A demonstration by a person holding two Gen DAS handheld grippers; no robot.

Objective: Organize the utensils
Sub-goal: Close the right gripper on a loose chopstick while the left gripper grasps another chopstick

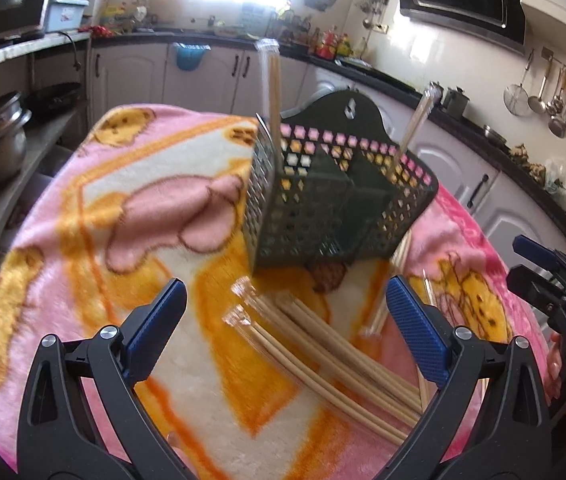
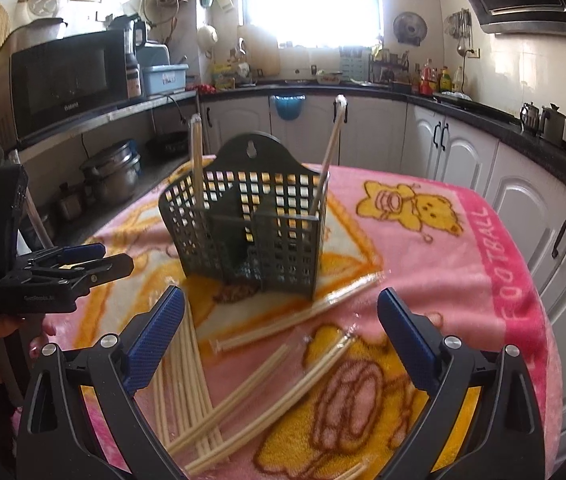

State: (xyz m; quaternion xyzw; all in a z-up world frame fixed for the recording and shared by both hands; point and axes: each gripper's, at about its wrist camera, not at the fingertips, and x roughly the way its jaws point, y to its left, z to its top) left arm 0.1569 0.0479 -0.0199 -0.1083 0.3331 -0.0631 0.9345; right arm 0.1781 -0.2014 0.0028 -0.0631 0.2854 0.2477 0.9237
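A dark green perforated utensil basket [image 1: 335, 196] [image 2: 251, 232] stands on the pink cartoon blanket [image 1: 131, 208] [image 2: 463, 280]. Two wrapped chopstick pairs stand in it, one on the left [image 1: 274, 92] [image 2: 197, 160] and one on the right [image 1: 417, 124] [image 2: 329, 152]. Several wrapped chopstick pairs [image 1: 323, 348] [image 2: 243, 392] lie loose on the blanket in front of the basket. My left gripper [image 1: 287, 320] is open and empty above the loose pairs. My right gripper [image 2: 281, 336] is open and empty above them too.
The right gripper shows at the right edge of the left wrist view [image 1: 555, 280]; the left gripper shows at the left of the right wrist view [image 2: 43, 272]. Kitchen counters and white cabinets [image 2: 463, 148] surround the table. Pots [image 2: 115, 172] and a microwave [image 2: 67, 80] stand at left.
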